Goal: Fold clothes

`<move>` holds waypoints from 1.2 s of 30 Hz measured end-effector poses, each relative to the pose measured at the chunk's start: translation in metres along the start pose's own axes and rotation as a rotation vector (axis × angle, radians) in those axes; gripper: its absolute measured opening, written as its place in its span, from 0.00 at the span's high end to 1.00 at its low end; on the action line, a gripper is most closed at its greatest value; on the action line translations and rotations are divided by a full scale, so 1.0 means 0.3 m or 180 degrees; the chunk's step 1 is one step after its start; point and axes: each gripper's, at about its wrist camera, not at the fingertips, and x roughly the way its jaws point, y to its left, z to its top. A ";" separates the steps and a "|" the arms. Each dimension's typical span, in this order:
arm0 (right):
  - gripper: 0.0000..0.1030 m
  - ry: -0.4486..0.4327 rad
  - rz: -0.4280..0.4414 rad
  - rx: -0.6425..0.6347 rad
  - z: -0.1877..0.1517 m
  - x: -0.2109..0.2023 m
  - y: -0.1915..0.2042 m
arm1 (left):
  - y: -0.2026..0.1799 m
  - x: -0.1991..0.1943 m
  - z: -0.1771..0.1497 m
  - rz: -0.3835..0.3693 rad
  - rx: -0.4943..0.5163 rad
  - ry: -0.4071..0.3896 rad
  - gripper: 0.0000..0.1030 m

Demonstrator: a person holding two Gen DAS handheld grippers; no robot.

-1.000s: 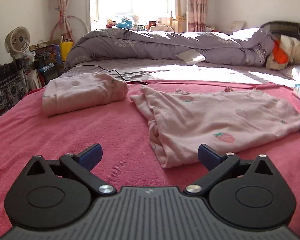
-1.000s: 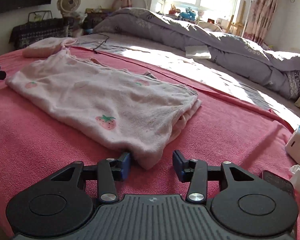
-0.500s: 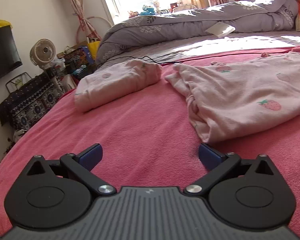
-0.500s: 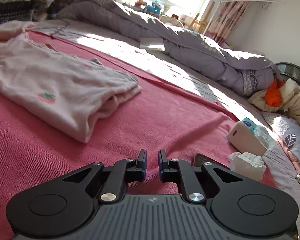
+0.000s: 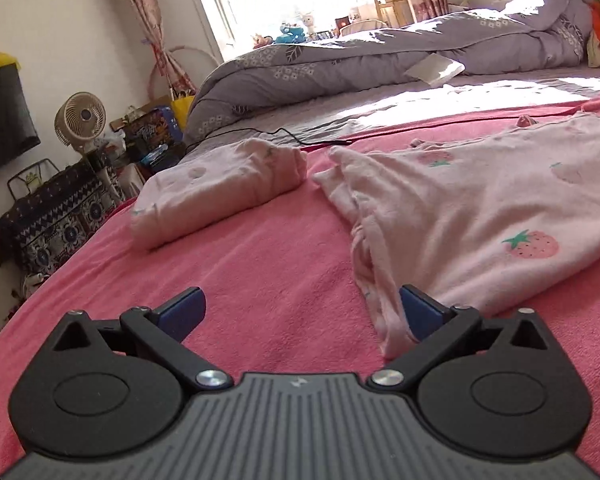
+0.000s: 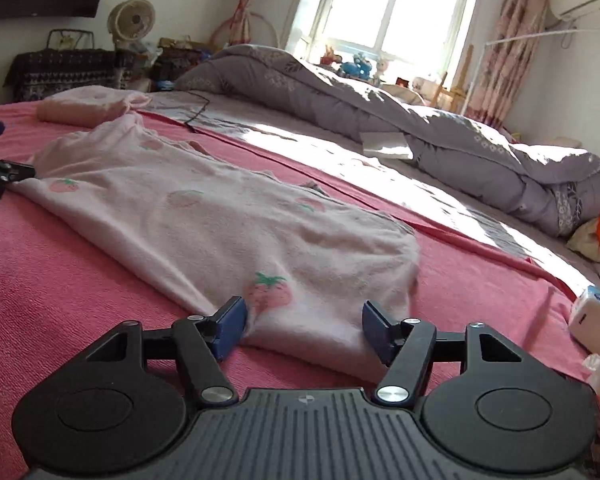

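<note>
On the pink terry bedspread [image 5: 268, 280] lies the task's thing, a pale pink strawberry-print garment [image 6: 204, 224], already folded into a long flat band that runs from one gripper to the other. Beyond its far end sits a second pale pink garment, folded into a thick bundle [image 5: 216, 192], close to the long one but apart from it.

At the near end in the right wrist view, the right gripper [image 6: 304, 328] has its blue-padded jaws opening, and the corner of the garment with the strawberry print lies between them; the pads do not seem to press the cloth. The left gripper [image 5: 300, 312] stands wide open at the opposite end, its right finger just beside or touching the gathered edge of the garment, with only bedspread between the jaws.

Judging from this, the next move is a pinch at both ends to bring the band over on itself. The risks lie mostly in the layers: the edge near the left gripper is bunched and stacked, so a shallow bite could catch only the top ply and let the rest slide out, undoing the fold. A deep bite could also catch the bedspread and drag it along. If one end is lifted before the other, the soft cloth may skew and land crooked.
</note>
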 end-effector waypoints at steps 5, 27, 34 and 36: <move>0.17 0.0158 -0.0501 0.0408 -0.040 -0.052 -0.147 | 0.071 -0.035 0.034 -0.0171 -0.0494 0.0139 0.00; 0.04 0.0040 0.0446 0.2286 -0.115 -0.126 -0.253 | -0.070 0.046 0.044 -0.0117 -0.0319 0.0123 0.00; 0.19 0.0059 0.0842 0.3376 -0.106 -0.020 -0.304 | -0.045 0.054 0.040 -0.0221 -0.0481 0.0161 0.00; 0.23 0.0082 0.0982 0.3529 -0.098 -0.016 -0.302 | -0.029 0.059 0.036 -0.0281 -0.0572 0.0184 0.00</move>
